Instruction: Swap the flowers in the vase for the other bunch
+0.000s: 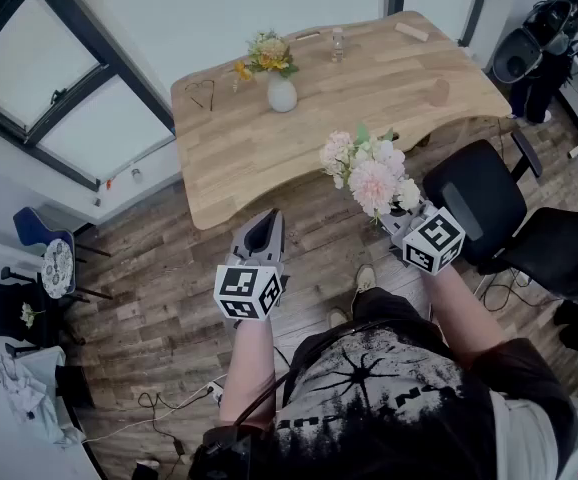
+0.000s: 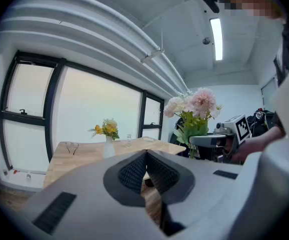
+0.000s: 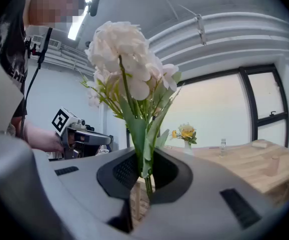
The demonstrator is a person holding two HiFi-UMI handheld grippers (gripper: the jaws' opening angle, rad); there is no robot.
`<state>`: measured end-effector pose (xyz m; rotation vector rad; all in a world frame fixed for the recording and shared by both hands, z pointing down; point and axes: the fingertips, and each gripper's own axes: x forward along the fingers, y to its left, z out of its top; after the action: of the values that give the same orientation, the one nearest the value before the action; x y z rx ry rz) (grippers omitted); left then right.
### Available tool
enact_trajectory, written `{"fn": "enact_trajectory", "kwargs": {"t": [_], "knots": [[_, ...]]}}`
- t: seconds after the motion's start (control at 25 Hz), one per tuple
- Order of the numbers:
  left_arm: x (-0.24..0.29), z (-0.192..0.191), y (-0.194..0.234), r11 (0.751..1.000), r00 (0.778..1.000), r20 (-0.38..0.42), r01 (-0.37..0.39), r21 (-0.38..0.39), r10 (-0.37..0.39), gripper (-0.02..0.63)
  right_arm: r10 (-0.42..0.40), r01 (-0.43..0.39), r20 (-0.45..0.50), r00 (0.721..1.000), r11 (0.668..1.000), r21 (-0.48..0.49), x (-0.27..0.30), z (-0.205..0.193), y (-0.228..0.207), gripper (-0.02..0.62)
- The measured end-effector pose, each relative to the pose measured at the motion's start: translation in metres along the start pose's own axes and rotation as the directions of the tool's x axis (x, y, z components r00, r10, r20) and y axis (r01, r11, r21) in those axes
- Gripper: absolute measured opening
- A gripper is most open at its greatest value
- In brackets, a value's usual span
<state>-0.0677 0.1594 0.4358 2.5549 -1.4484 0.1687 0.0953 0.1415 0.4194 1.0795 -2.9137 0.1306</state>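
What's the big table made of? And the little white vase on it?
The table looks like wood: pale tan, matte, with plank seams and grain along the top. The vase looks like white ceramic, smooth with a slight sheen, but it is too small to rule out glass or plastic.

Vase (image 1: 282, 94) with flowers (image 1: 267, 54) on table (image 1: 369, 98), glasses (image 1: 201, 94) left of vase, bottle (image 1: 338, 43) behind to its right, chair (image 1: 479, 203) by the table's near right edge, bunch (image 1: 369, 173) in right gripper (image 1: 394, 218) before the table, left gripper (image 1: 267, 220) to its left
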Motion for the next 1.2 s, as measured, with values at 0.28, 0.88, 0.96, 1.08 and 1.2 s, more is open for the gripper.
{"fn": "enact_trajectory", "kwargs": {"t": [0.28,0.88,0.96,1.08,1.2], "knots": [[0.003,-0.002,0.003,1.0,1.0,-0.001,0.005,-0.003,-0.005,0.014,0.006,-0.006,-0.003,1.0,1.0,-0.001,0.005,-0.004,0.002,0.04],[0.006,-0.001,0.012,0.999,1.0,-0.012,0.015,0.029,-0.015,0.014,-0.011,0.01,0.025,1.0,0.999,0.035,0.012,-0.003,0.001,0.04],[0.007,-0.003,0.015,0.999,1.0,-0.017,0.016,0.038,-0.015,0.014,-0.011,0.011,0.023,1.0,0.999,0.036,0.015,-0.006,0.001,0.04],[0.006,-0.006,0.019,0.999,1.0,-0.021,0.017,0.033,-0.016,0.014,-0.014,0.013,0.015,1.0,0.999,0.032,0.019,-0.007,0.003,0.04],[0.008,-0.007,0.023,0.999,1.0,-0.024,0.017,0.03,-0.017,0.014,-0.014,0.014,0.011,1.0,0.999,0.03,0.023,-0.006,0.003,0.04]]}}
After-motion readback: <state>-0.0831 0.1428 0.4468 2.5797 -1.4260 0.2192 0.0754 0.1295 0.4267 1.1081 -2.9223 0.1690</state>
